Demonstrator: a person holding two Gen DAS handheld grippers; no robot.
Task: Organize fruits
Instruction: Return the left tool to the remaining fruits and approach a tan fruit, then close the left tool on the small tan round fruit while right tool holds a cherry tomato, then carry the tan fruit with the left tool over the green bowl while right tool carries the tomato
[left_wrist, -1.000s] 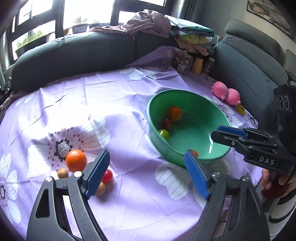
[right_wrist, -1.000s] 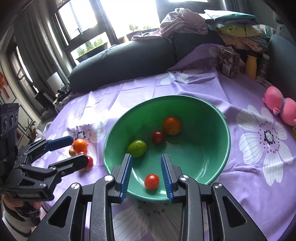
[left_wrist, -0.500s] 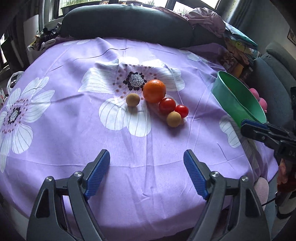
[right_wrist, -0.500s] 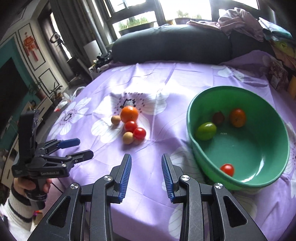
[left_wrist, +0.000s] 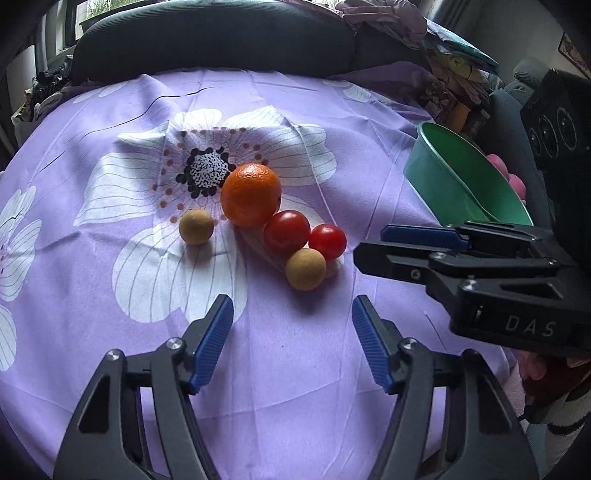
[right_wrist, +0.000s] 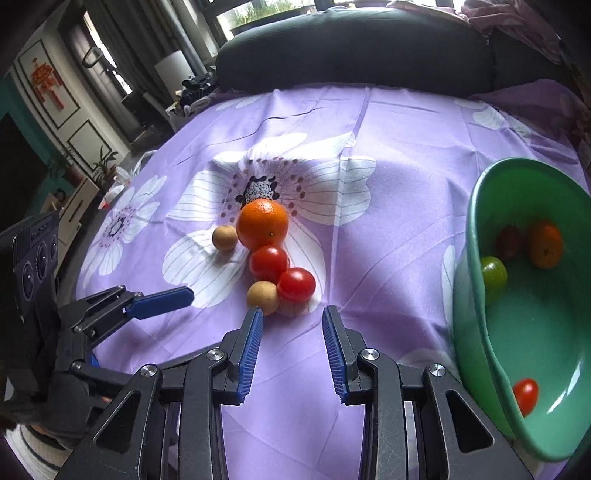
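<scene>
The left gripper (left_wrist: 291, 317) has its jaws spread wide and holds nothing; it hovers above the purple flowered cloth (left_wrist: 110, 110), just short of a cluster of fruit. The right gripper (right_wrist: 291, 325) is released too, its jaws narrower, with the tip of its left finger (right_wrist: 255, 317) just beside, perhaps touching, a tan ball (right_wrist: 263, 297); contact cannot be confirmed.

The cluster holds an orange (left_wrist: 251, 194), two red tomatoes (left_wrist: 287, 229) (left_wrist: 327, 242) and two tan round fruits, one in front (left_wrist: 306, 268) and one set apart to the left (left_wrist: 196, 226). The green bowl (right_wrist: 480, 295) sits well to the right, holding a green tomato (right_wrist: 493, 275), a dark red one (right_wrist: 509, 242), a small orange (right_wrist: 545, 244) and a red tomato (right_wrist: 525, 396).

In the left view the bowl (left_wrist: 436, 177) shows only its outer wall and part of the inside, its contents hidden, and the right gripper's body covers its near edge. In the right view the bowl is cut off at the frame edge.

Compared with half a second ago, both grippers have moved closer to the cluster, and the left jaws have narrowed somewhat. The fruit has not moved.
</scene>
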